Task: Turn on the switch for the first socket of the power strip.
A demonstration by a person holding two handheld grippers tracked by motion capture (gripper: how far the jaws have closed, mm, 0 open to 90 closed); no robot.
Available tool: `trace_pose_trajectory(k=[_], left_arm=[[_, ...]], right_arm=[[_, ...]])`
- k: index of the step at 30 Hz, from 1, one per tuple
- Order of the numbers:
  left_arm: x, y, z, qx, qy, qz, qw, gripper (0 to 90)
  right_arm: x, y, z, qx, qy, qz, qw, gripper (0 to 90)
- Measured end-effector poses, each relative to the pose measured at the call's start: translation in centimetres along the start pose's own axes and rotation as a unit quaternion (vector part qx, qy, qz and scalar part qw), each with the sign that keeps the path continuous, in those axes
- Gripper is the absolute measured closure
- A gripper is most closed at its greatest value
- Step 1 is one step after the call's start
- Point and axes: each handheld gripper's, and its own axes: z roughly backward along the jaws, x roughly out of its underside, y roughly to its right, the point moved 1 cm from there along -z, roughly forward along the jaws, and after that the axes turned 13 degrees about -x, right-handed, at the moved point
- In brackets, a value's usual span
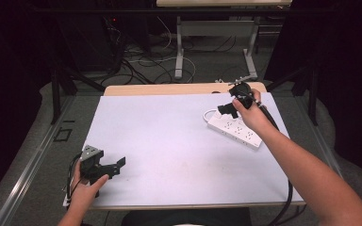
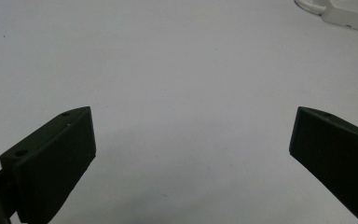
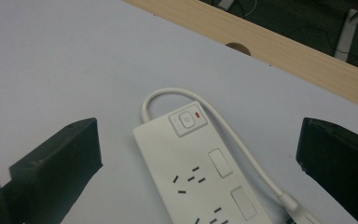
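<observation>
High view: the right gripper (image 1: 227, 109) hangs over the near end of the white power strip (image 1: 235, 130) at the right of the frame, on the white table (image 1: 169, 141); the left gripper (image 1: 115, 165) rests at lower left, well apart. Left gripper view: jaws spread wide, holding nothing, with the strip (image 2: 349, 14) at upper right. Right gripper view: jaws wide apart and empty, with the strip (image 3: 200, 172) between them, its switch (image 3: 188, 122) and cable (image 3: 233, 135) untouched. Judging by this, handling has not yet begun; grasping remains.

Cables (image 1: 141, 63) litter the grey floor (image 1: 37, 165) beyond a white-legged desk (image 1: 214, 28).
</observation>
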Motion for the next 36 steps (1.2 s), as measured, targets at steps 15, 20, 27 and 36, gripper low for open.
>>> trace_pose_trajectory(k=[15, 20, 27, 36], left_arm=[[0.0, 0.1, -0.1, -0.001, 0.000, 0.000, 1.0000, 0.1], [0.0, 0.1, -0.1, -0.002, 0.000, 0.000, 1.0000, 0.2], [0.0, 0.1, 0.0, -0.002, 0.000, 0.000, 1.0000, 0.1], [0.0, 0.1, 0.0, -0.003, -0.001, 0.000, 1.0000, 0.1]], right_arm=[[3.4, 0.0, 3.3, -0.008, 0.015, -0.010, 0.9998, 0.0], [4.9, 0.1, 3.7, -0.016, 0.020, -0.016, 0.9996, 0.0], [6.5, -0.1, 3.8, -0.021, 0.028, -0.010, 0.9994, 0.0], [8.8, 0.1, 2.5, -0.040, 0.033, -0.008, 0.9986, 0.0]])
